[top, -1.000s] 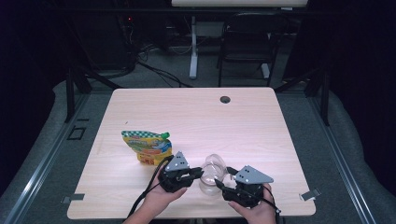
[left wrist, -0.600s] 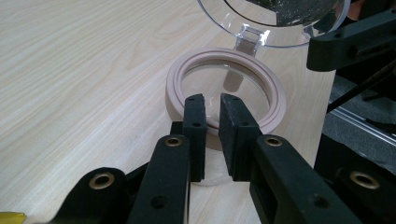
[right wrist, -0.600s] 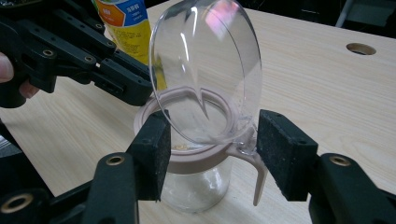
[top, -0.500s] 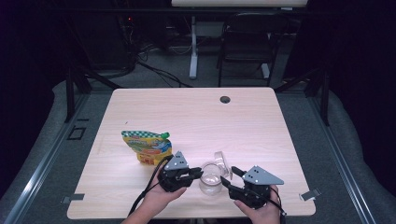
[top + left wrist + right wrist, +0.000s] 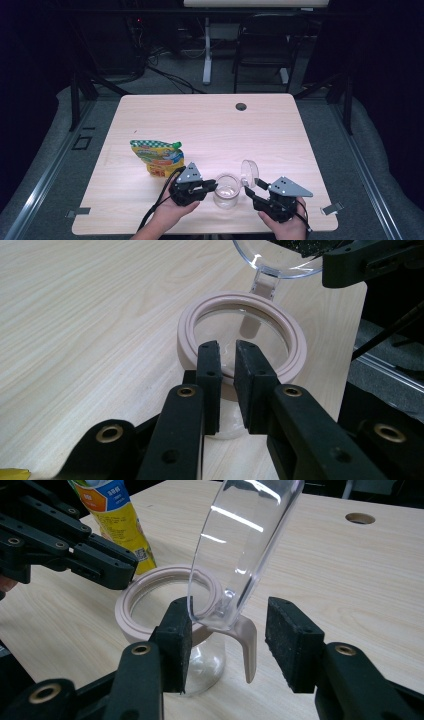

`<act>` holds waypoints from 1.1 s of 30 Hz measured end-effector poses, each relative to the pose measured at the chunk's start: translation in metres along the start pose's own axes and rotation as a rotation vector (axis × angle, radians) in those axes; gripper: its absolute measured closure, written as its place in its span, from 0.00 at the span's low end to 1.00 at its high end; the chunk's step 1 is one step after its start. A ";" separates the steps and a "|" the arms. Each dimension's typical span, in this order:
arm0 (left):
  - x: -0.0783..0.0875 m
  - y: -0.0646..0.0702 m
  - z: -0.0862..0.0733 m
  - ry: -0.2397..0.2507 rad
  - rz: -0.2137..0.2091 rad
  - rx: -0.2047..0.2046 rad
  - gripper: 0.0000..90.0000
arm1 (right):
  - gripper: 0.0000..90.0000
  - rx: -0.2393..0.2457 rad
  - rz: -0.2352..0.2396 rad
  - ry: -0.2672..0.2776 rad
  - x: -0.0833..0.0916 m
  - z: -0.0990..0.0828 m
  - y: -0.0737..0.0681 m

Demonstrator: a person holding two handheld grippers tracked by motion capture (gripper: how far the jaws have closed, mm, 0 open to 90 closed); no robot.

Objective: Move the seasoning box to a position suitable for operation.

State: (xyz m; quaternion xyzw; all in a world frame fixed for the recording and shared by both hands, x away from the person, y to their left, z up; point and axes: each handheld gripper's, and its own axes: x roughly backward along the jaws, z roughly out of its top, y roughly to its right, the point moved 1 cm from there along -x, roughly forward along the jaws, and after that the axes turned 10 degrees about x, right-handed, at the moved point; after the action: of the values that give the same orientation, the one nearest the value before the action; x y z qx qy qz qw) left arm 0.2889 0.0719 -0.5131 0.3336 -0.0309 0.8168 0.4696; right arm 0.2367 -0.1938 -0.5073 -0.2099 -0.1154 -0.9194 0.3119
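Clear glass jar (image 5: 226,191) with a pale pink ring-shaped collar (image 5: 240,335) around its mouth, standing on the light wood-grain tabletop (image 5: 210,130) between the two tools. Left tool (image 5: 204,187): black jaws nearly together, pinching the near side of the collar rim, one pad outside and one inside. Right tool (image 5: 252,189): jaws wide apart and just now closing; between them stands the hinged, round, transparent lid (image 5: 245,545), swung upright on its pink hinge tab (image 5: 247,645); the left pad lies at the lid's lower edge, the right pad stands clear. Beyond the left tool stands a glossy yellow-and-green spouted pouch (image 5: 157,156) with an orange panel; its print is too small to read. Round cable hole (image 5: 241,106) at the tabletop's far edge.
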 end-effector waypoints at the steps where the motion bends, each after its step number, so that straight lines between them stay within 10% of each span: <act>1: 0.000 0.000 0.000 0.000 0.000 0.000 0.90 | 0.60 -0.005 0.002 0.003 -0.001 0.000 0.000; 33: 0.031 -0.011 -0.011 0.033 0.086 0.038 0.83 | 0.75 -0.077 0.023 -0.009 -0.032 0.000 0.031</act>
State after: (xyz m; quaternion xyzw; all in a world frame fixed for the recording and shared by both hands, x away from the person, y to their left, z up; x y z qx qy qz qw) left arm 0.2817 0.1052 -0.5065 0.3271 -0.0220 0.8421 0.4282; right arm 0.2787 -0.2010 -0.5189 -0.2272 -0.0790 -0.9186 0.3137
